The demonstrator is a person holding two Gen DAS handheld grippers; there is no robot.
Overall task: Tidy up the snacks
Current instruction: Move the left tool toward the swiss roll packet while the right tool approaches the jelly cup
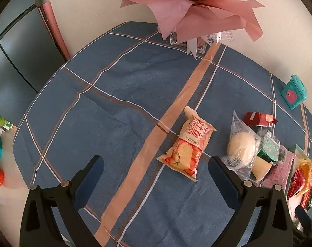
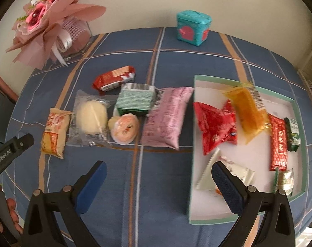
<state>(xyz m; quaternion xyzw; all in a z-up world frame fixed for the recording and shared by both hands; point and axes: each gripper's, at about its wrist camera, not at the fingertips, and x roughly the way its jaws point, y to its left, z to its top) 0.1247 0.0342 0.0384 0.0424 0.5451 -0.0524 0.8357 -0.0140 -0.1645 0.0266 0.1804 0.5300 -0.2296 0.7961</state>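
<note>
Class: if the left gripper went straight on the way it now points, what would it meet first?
Probably the orange bread packet, lying just ahead between the open left gripper's fingers, slightly right of centre. Depth is unclear; it might meet the tablecloth first.

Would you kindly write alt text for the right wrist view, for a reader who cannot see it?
The open right gripper hovers over a blue plaid tablecloth, between a row of loose snack packets and a shallow box already holding several. The nearest loose one is a pink packet; behind stand a teal tin and a pink bouquet.
</note>
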